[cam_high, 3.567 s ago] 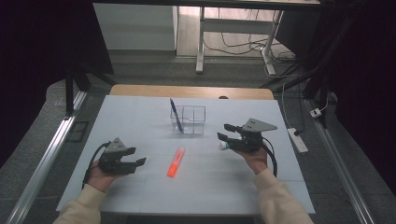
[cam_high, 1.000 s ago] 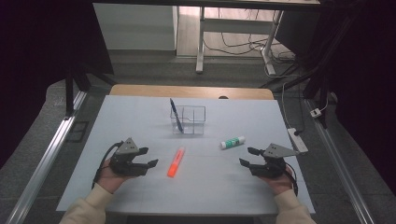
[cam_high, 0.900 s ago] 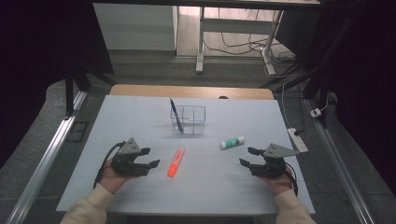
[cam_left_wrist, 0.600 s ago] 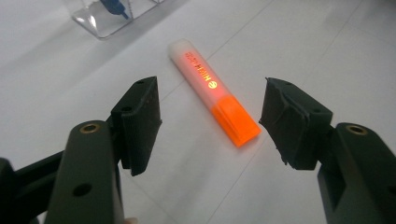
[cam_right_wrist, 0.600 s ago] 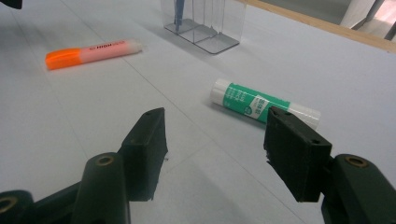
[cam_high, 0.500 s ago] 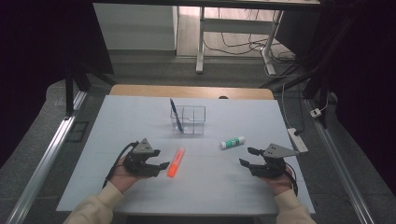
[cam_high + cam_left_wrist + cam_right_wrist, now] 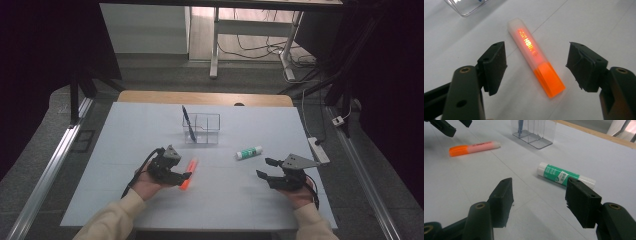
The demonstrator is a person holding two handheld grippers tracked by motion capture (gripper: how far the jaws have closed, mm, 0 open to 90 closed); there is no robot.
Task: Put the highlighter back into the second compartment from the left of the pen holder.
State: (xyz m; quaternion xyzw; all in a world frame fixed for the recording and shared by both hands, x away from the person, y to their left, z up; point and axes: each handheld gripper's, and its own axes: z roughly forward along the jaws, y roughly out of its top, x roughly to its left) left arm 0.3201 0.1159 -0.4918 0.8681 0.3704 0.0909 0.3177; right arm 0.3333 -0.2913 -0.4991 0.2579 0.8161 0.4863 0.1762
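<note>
The left gripper (image 7: 536, 66), its fingers (image 7: 495, 66) just opened wide, straddles the untouched orange plastic highlighter (image 7: 536, 62) lying left of centre on the pale tabletop (image 7: 225, 200), leaving grasp and transfer undone, while the right gripper (image 7: 537, 203) waits empty, fingers apart, near right.

I see a clear plastic divided pen holder (image 7: 202, 128) standing toward the far middle of the pale blue counter (image 7: 125, 130), with a dark blue pen (image 7: 186, 119) leaning upright in its left compartment. A green-and-white glue stick (image 7: 249, 152) lies flat to its right, well apart from it. A white power strip (image 7: 318, 150) rests along the counter's right edge.
</note>
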